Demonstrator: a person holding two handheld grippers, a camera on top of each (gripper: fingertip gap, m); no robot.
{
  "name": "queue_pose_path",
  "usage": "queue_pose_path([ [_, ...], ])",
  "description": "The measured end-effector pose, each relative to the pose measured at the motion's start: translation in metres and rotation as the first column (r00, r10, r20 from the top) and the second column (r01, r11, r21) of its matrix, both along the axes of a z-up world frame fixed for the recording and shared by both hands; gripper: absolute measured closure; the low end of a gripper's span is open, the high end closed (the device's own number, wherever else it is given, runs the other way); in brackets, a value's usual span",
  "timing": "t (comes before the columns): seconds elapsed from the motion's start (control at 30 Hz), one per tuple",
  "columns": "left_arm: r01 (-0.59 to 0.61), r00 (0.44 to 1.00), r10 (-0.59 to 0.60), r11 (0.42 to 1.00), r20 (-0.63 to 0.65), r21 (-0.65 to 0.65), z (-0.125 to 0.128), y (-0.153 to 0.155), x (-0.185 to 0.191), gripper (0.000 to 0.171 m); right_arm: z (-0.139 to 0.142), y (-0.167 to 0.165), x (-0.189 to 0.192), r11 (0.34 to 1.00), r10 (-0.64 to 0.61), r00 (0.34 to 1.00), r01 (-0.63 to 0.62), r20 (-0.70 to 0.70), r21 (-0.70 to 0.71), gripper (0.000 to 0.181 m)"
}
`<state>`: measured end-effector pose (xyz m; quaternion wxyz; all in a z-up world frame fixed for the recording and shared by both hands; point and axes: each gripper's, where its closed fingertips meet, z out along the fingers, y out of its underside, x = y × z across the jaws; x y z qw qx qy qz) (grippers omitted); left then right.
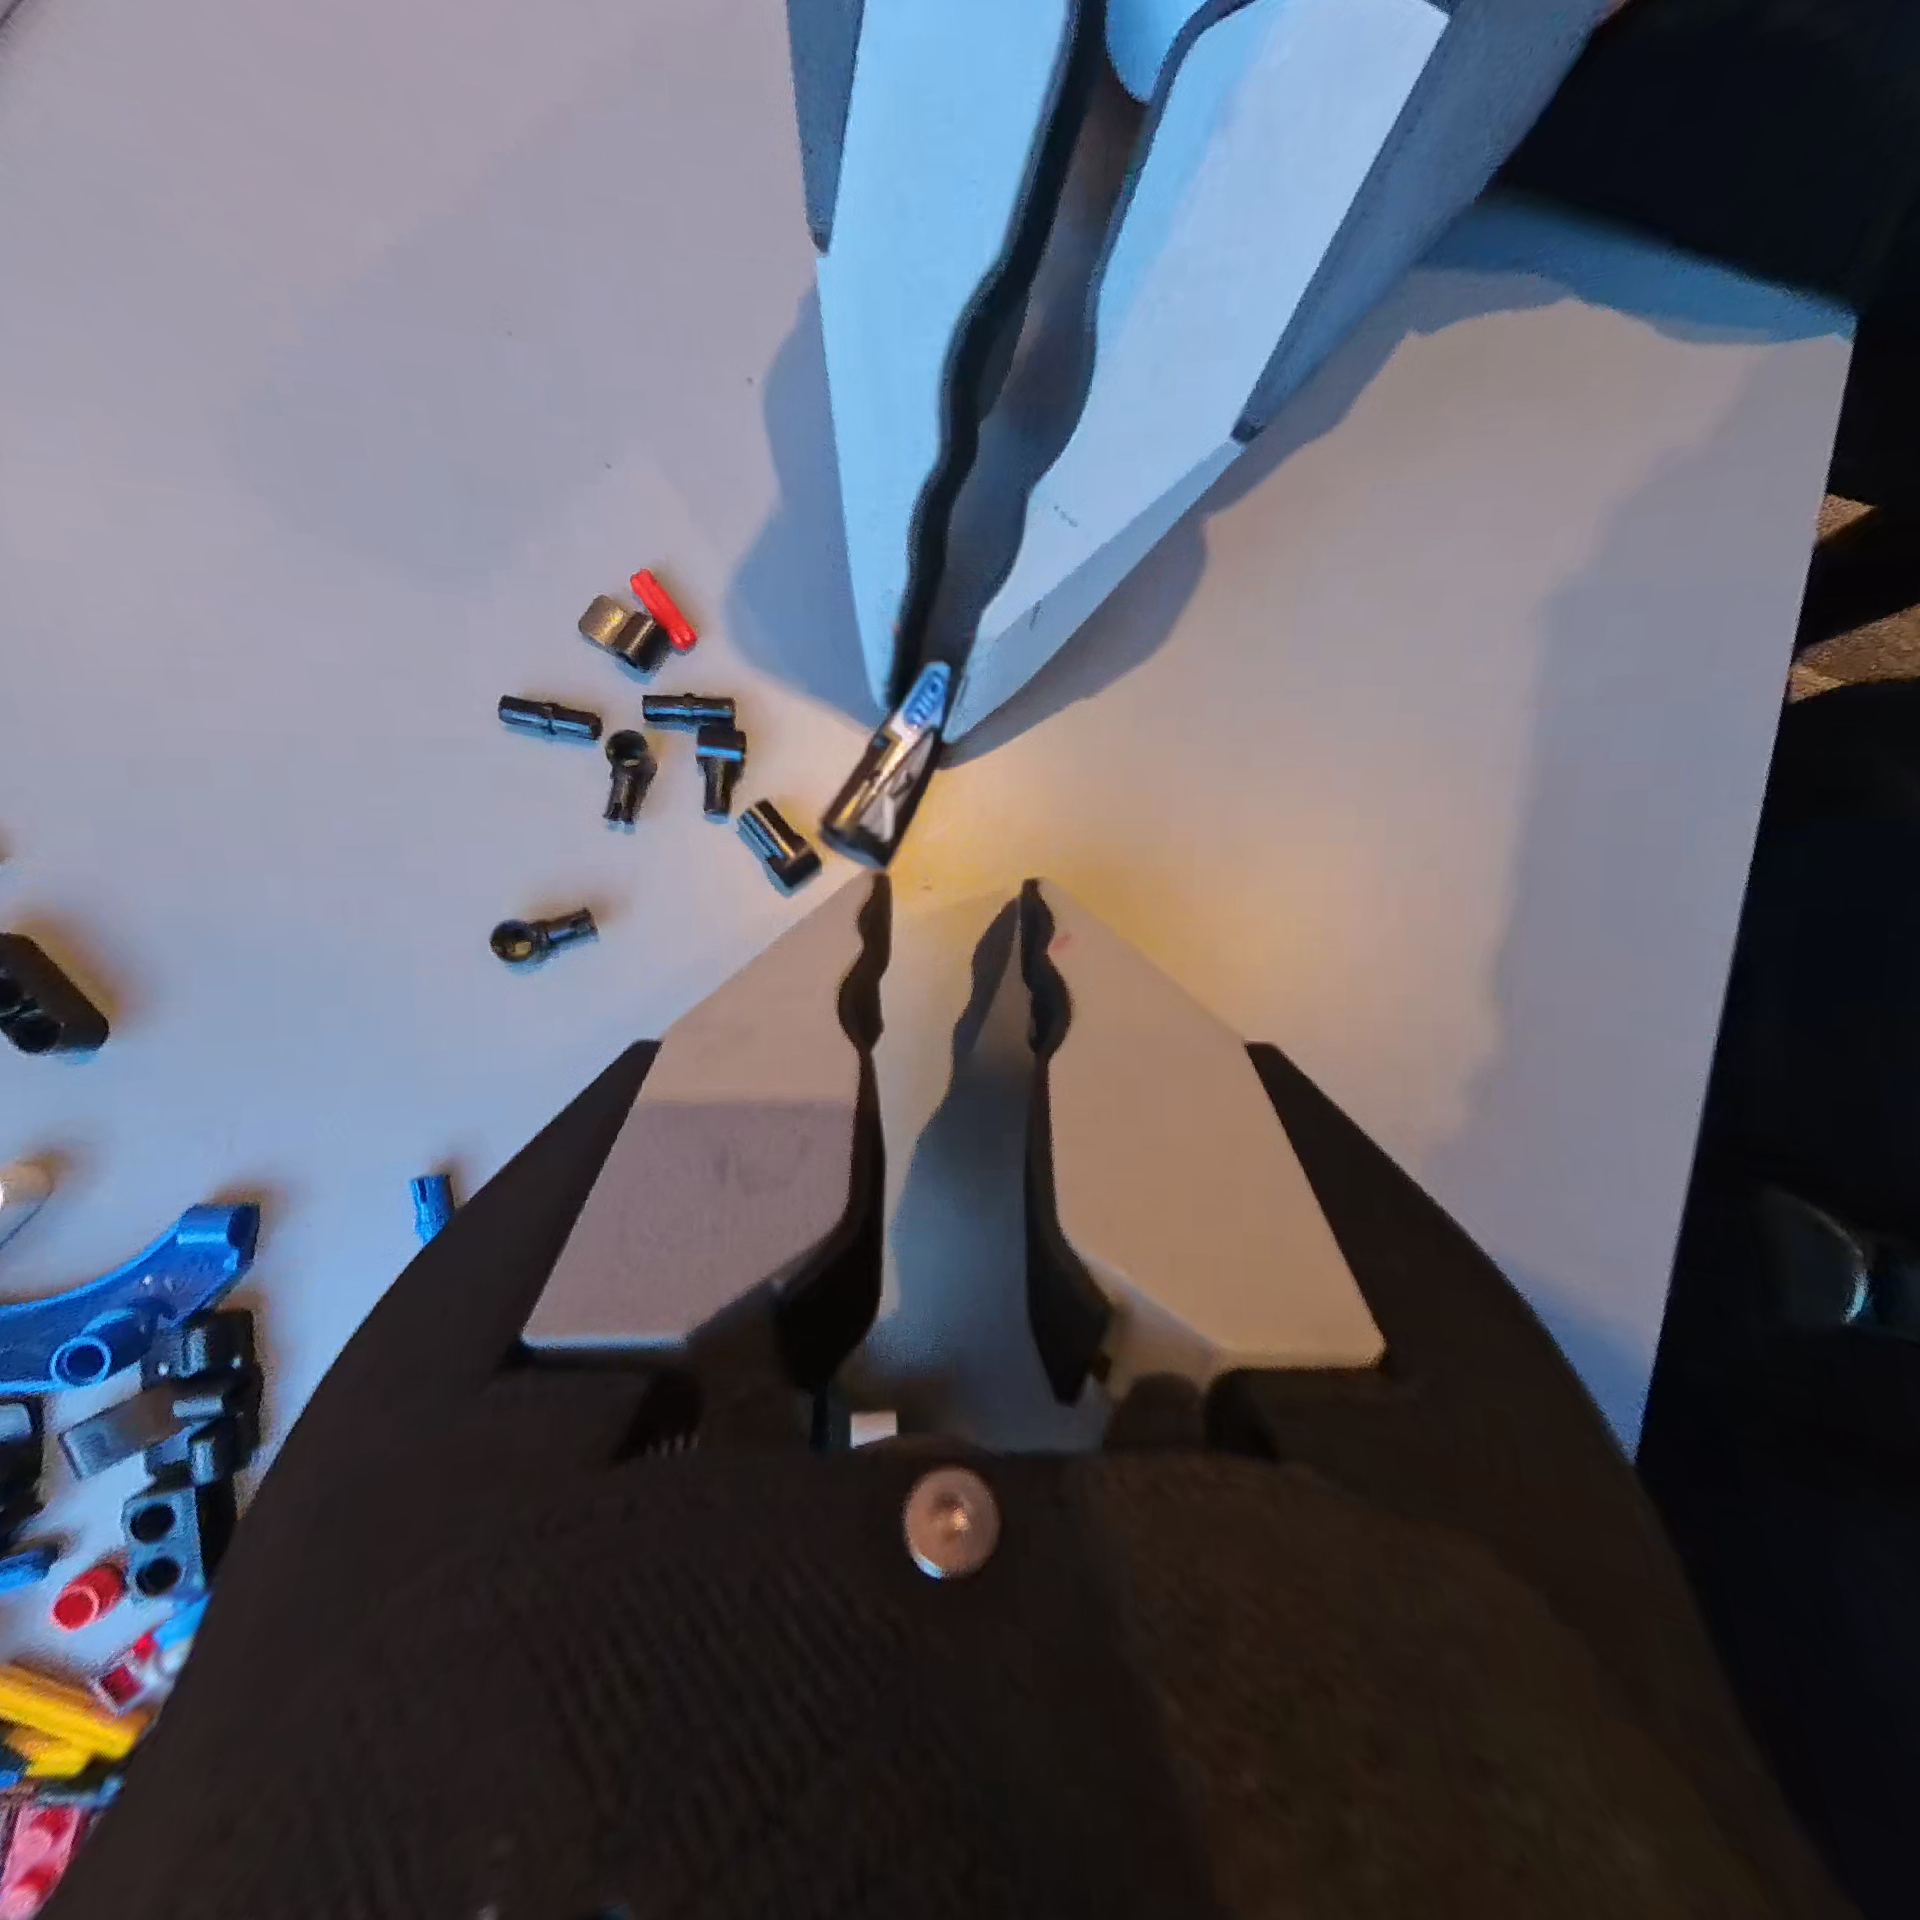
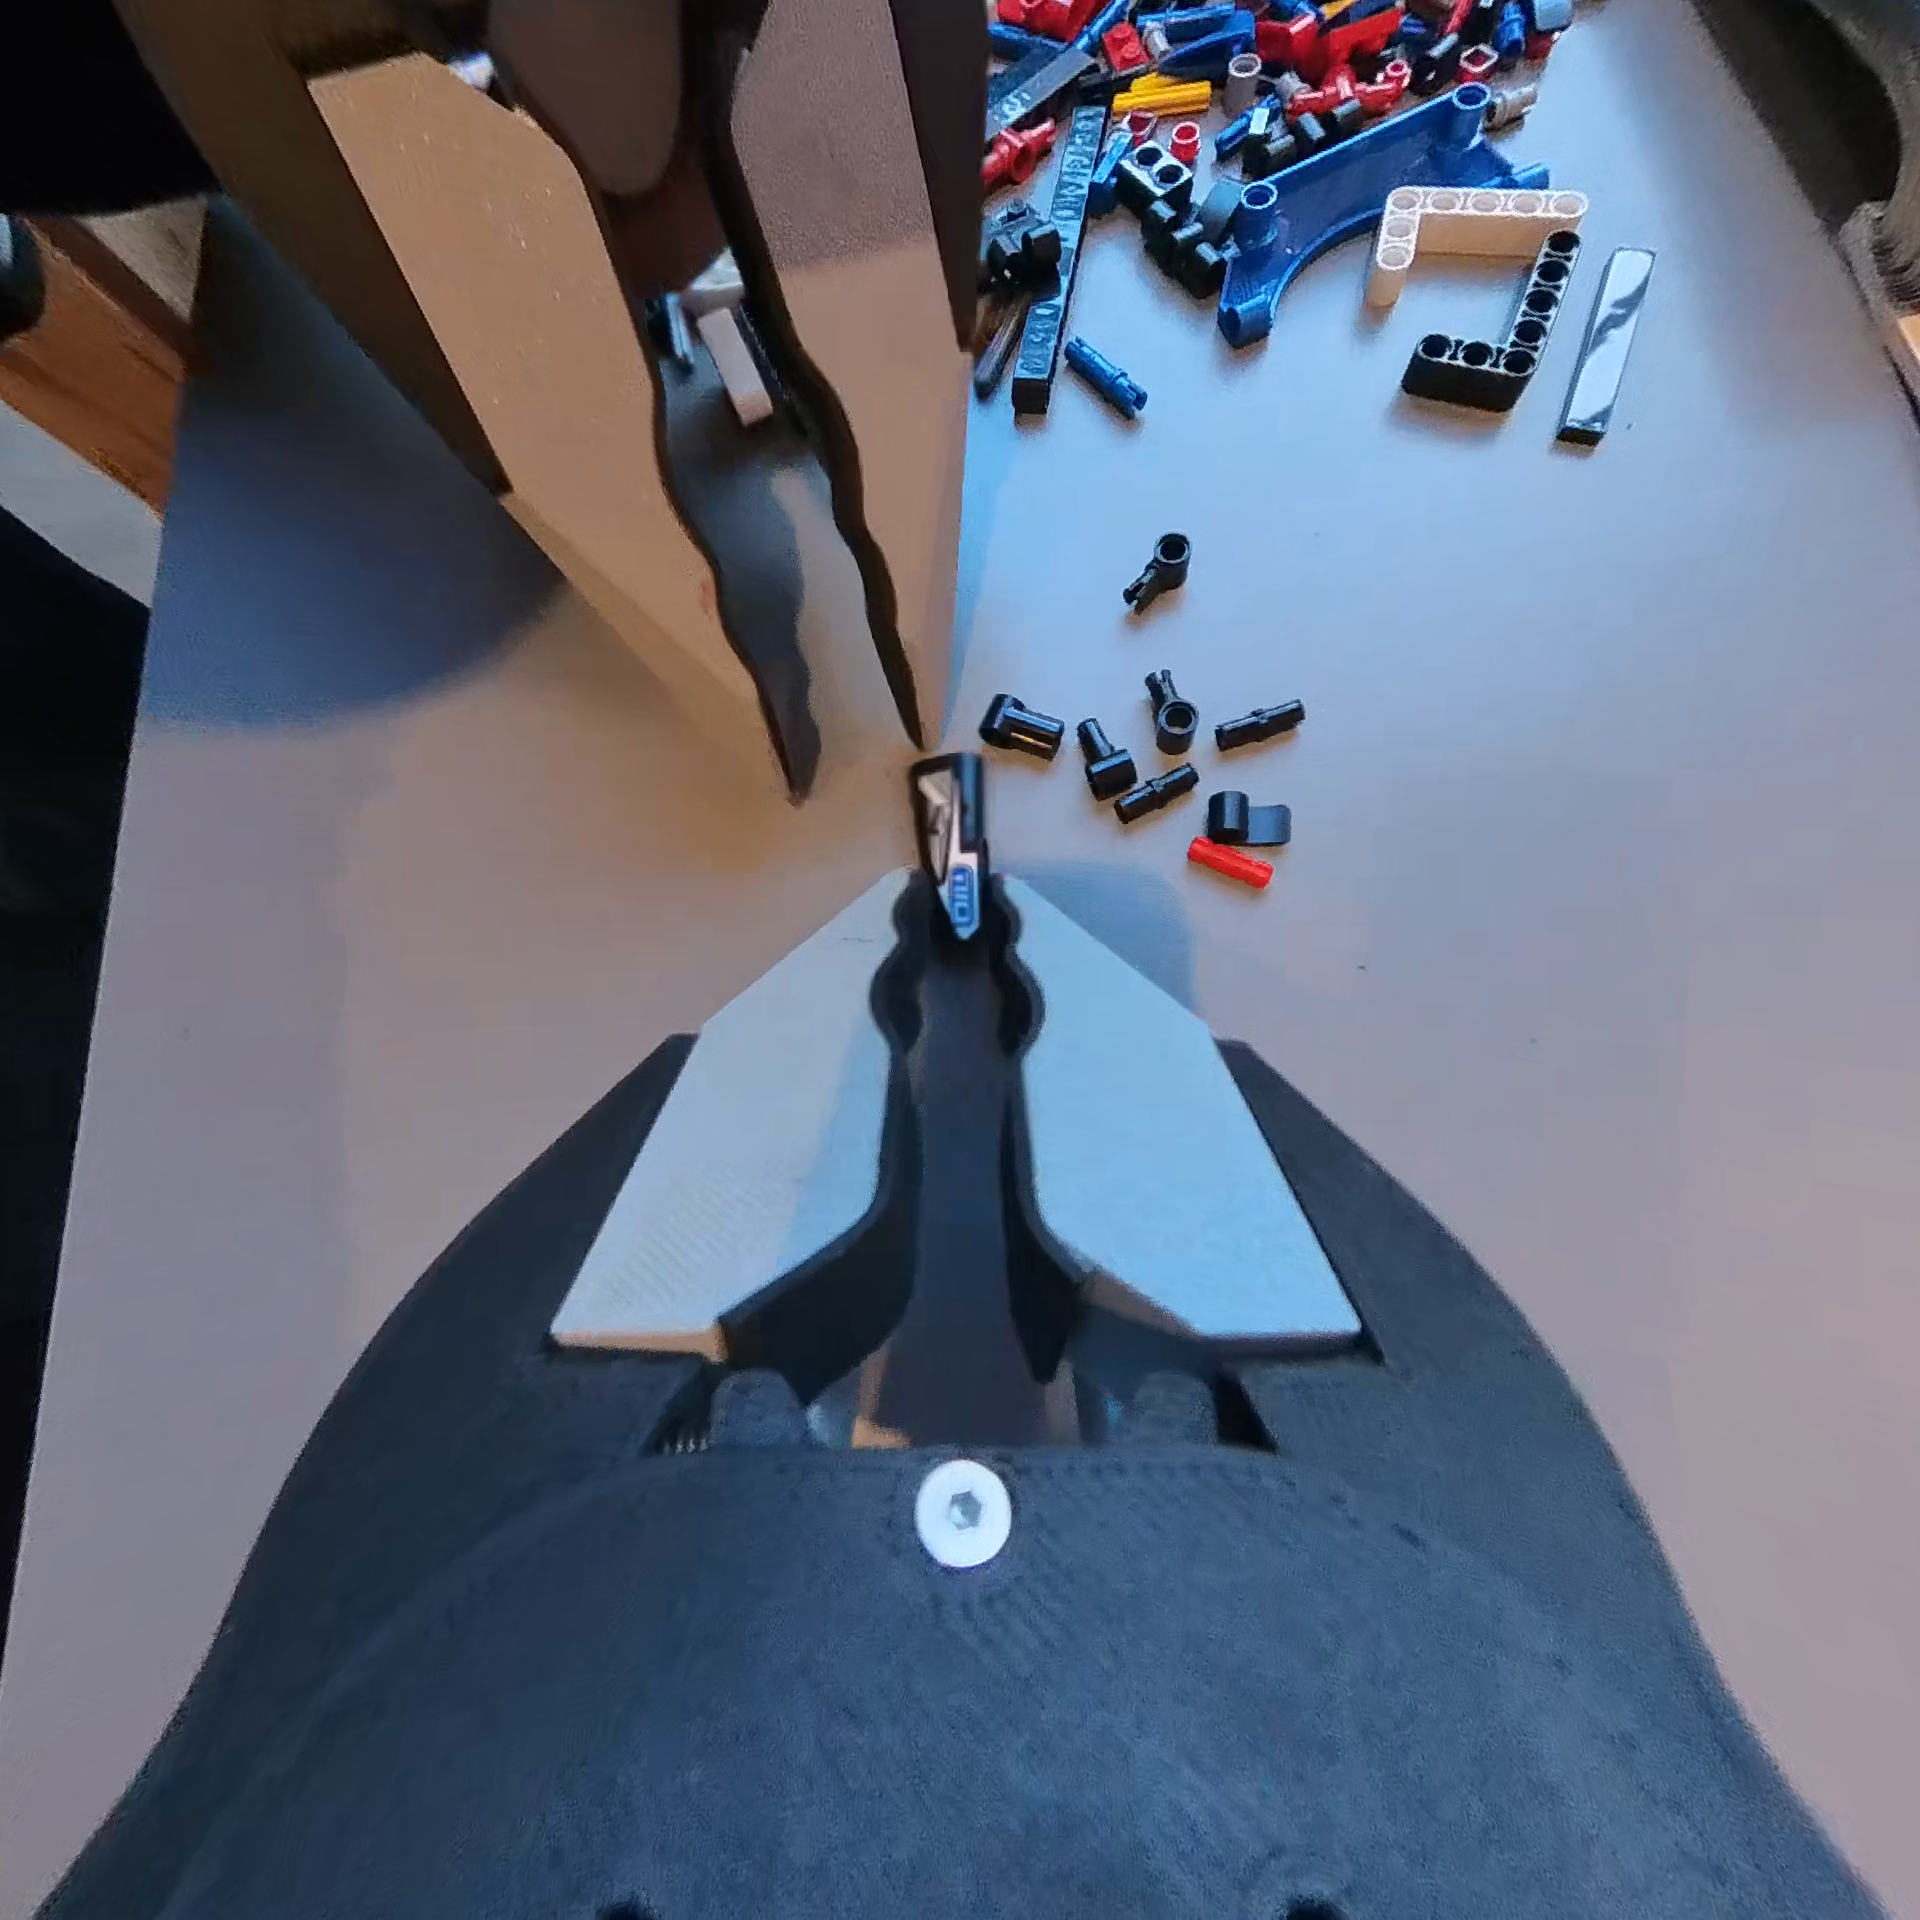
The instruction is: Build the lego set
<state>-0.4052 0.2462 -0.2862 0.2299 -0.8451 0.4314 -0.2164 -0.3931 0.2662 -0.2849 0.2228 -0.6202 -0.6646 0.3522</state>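
the right gripper has its grey fingers pinched narrow on one end of a small black printed lego tile with a blue and silver pattern; the tile sticks out past the fingertips above the pale grey desk. in the left wrist view the same tile hangs from the tips of that gripper, which reaches in from the top.

the left gripper faces it tip to tip, its fingers parted with a moderate gap and holding nothing; its tips sit just short of the tile's free end, apart from it.

just beside the tile lies a loose cluster of small black plastic lego pins and connectors, with a short red lego axle pin at its near edge. farther off is a heap of mixed red, blue, yellow and black lego parts, a curved blue lego panel, a white l-shaped lego beam, a black l-shaped lego beam and a long black flat tile.
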Motion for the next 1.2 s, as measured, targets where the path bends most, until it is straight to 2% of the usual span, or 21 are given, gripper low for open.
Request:
queue_pose_path([
  [0.13, -0.035, 0.999, 0.035, 0.999, 0.014, 0.0, 0.0, 0.007, 0.0, 0.159, 0.005, -0.001, 0.0, 0.995, 0.02, 0.999, -0.016, -0.042, 0.098, 0.181],
  [0.27, -0.035, 0.999, 0.035, 0.999, 0.009, -0.003, 0.0, 0.004, -0.005, 0.155, 0.012, -0.006, -0.002, 0.973, 0.07, 0.993, -0.048, -0.09, 0.226, 0.181],
  [0.4, -0.014, 1.0, 0.014, 1.0, -0.008, 0.028, 0.003, 0.003, -0.011, 0.151, 0.014, -0.016, -0.002, 0.913, 0.154, 0.985, -0.111, -0.079, 0.393, 0.181],
  [0.47, -0.014, 1.0, 0.015, 0.999, -0.011, 0.035, 0.003, 0.006, -0.01, 0.151, 0.014, -0.013, -0.002, 0.891, 0.138, 0.988, -0.091, -0.075, 0.445, 0.181],
  [0.53, -0.016, 1.0, 0.017, 0.999, -0.014, 0.031, 0.003, 0.009, -0.008, 0.151, 0.016, -0.006, -0.001, 0.918, 0.078, 0.993, -0.038, -0.084, 0.395, 0.181],
  [0.57, -0.018, 1.0, 0.019, 0.999, -0.014, 0.034, 0.003, 0.012, -0.006, 0.151, 0.018, -0.002, 0.0, 0.941, 0.041, 0.995, -0.007, -0.093, 0.338, 0.175],
  [0.6, -0.02, 1.0, 0.021, 0.999, -0.015, 0.039, 0.003, 0.014, -0.004, 0.151, 0.018, 0.001, 0.0, 0.962, 0.001, 0.996, 0.024, -0.091, 0.271, 0.157],
  [0.63, -0.023, 1.0, 0.023, 0.999, -0.017, 0.043, 0.003, 0.016, -0.003, 0.152, 0.017, 0.004, 0.002, 0.977, -0.032, 0.997, 0.047, -0.074, 0.21, 0.151],
  [0.7, -0.024, 0.999, 0.025, 0.999, -0.025, 0.042, 0.002, 0.019, -0.001, 0.154, 0.015, 0.009, 0.006, 0.983, -0.074, 0.996, 0.082, -0.055, 0.164, 0.153],
  [0.8, -0.025, 0.999, 0.027, 0.999, -0.042, 0.037, -0.001, 0.021, 0.001, 0.158, 0.007, 0.01, 0.008, 0.977, -0.079, 0.997, 0.083, -0.025, 0.196, 0.159],
  [0.97, -0.026, 0.999, 0.027, 0.999, -0.031, 0.037, -0.002, 0.018, 0.003, 0.169, -0.003, 0.0, 0.001, 0.981, -0.05, 0.999, 0.049, -0.003, 0.19, 0.159],
  [1.0, -0.026, 0.999, 0.027, 0.999, -0.03, 0.04, -0.002, 0.018, 0.003, 0.17, -0.003, 0.001, 0.0, 0.978, -0.049, 0.999, 0.048, 0.001, 0.203, 0.168],
  [1.03, -0.025, 0.999, 0.026, 0.999, -0.029, 0.042, -0.002, 0.017, 0.003, 0.17, -0.003, 0.001, 0.001, 0.974, -0.043, 0.999, 0.041, 0.006, 0.221, 0.173],
  [1.13, -0.014, 1.0, 0.016, 0.999, -0.026, 0.044, -0.002, 0.013, 0.002, 0.17, -0.003, 0.001, 0.001, 0.956, -0.018, 1.0, 0.018, -0.002, 0.293, 0.173],
  [1.2, -0.019, 1.0, 0.019, 0.999, -0.014, 0.03, -0.001, 0.011, 0.001, 0.163, -0.002, -0.001, 0.001, 0.93, 0.01, 1.0, -0.006, -0.008, 0.367, 0.173],
])
